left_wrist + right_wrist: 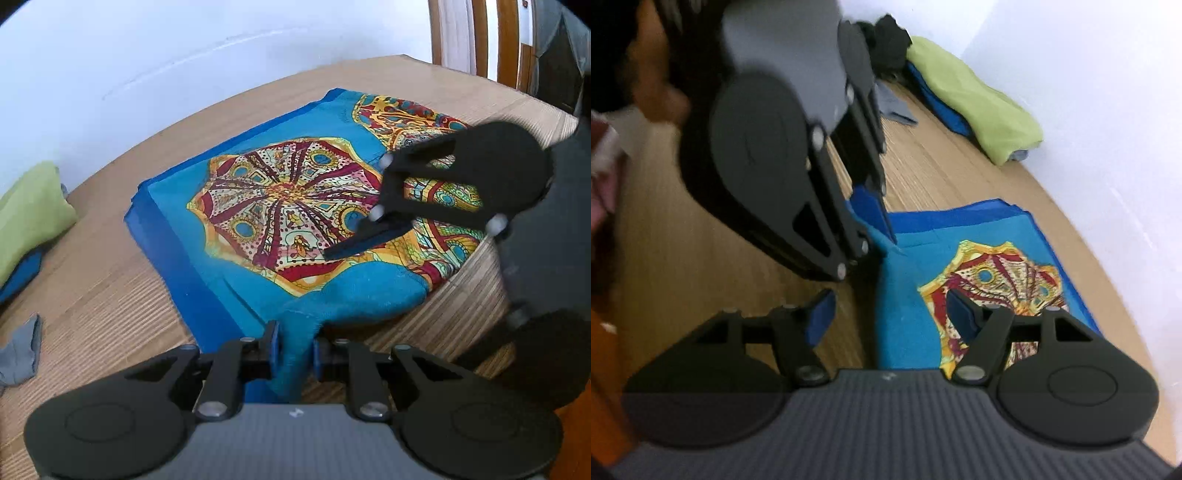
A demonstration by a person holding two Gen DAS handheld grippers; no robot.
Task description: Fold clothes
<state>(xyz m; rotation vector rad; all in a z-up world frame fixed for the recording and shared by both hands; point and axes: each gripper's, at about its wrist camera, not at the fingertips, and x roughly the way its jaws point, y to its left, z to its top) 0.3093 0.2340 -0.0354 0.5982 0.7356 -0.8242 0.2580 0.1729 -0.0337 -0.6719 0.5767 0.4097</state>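
Near the table's (110, 295) front edge, your left gripper (294, 349) pinches the blue patterned cloth's (258, 206) corner — your right gripper (890, 314) hovers spread, gripping nothing; only its camera shows black clothes (886, 40) by the wall.

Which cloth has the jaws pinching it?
The patterned blue cloth: the left gripper pinches its near corner. The green cloth and grey cloth lie off to the side, untouched.

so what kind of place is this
Probably a room in a home: a wooden table against a plain white wall, a wooden chair back behind it, and folded clothes piled beside the patterned scarf.
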